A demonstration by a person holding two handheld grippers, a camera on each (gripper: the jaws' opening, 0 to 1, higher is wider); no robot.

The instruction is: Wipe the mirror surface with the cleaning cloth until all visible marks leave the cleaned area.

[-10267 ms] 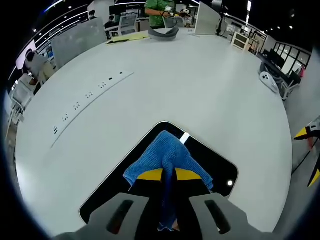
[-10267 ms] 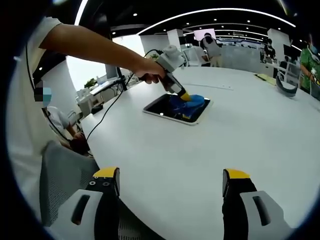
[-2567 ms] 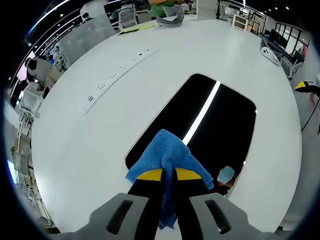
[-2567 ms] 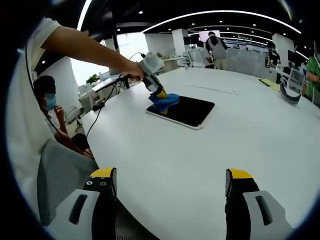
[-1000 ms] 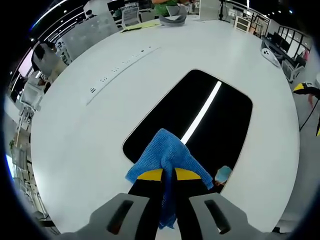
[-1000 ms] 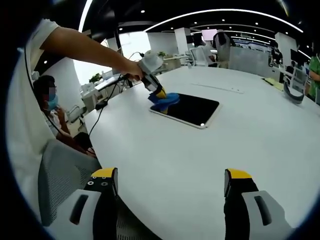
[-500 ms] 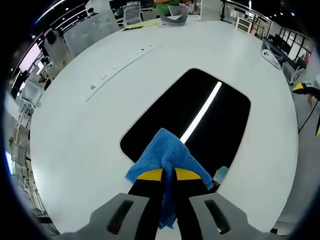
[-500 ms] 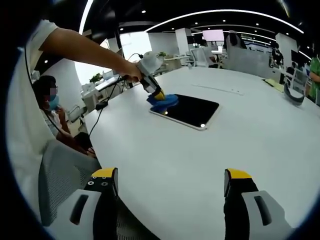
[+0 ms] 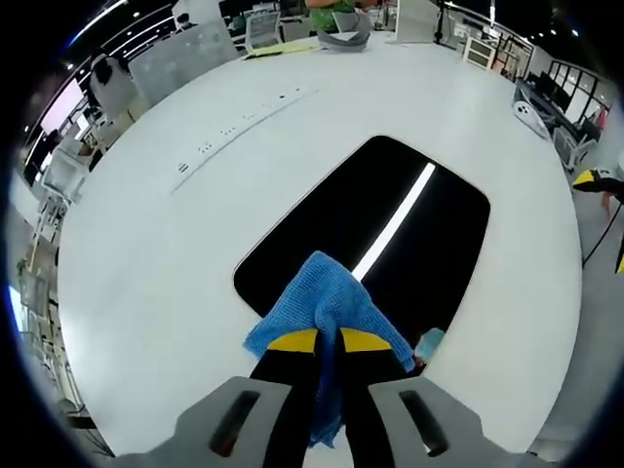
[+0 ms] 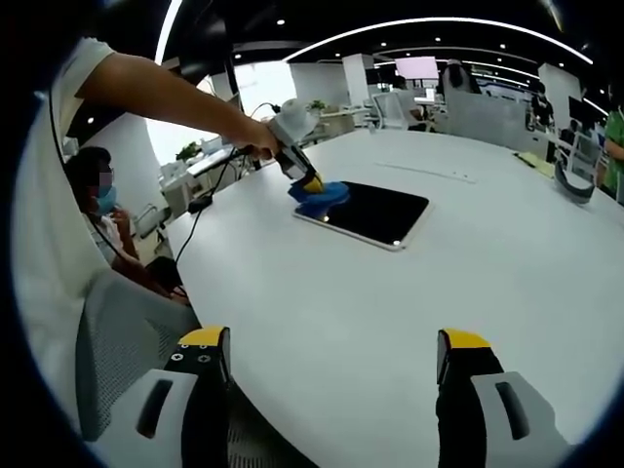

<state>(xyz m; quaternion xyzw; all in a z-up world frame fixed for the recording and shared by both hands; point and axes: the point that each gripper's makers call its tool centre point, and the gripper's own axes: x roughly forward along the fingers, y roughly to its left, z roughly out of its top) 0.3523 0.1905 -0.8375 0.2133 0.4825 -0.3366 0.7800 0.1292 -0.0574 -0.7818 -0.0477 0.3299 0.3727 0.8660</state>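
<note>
Here the left gripper (image 9: 329, 340) was clamped on the blue cloth (image 9: 327, 304), pressing it on the near corner of the dark mirror (image 9: 390, 229) lying flat on the white table (image 10: 390, 322). The right gripper (image 10: 336, 363) hovered wide open, holding nothing, well apart.

Your right tool (image 10: 336, 375), grey with yellow-tipped jaws set wide apart and nothing between them, hangs over the near edge of the broad white round desk (image 10: 468, 263). Farther across the desk lies the dark rectangular mirror (image 10: 372, 214) with rounded corners, flat on the surface. Your left tool (image 10: 314, 183), held in your outstretched hand (image 10: 261, 136), presses the crumpled blue cleaning cloth (image 10: 322, 195) onto the mirror's left corner. A seated person in a mask (image 10: 97, 200) is at the left.
</note>
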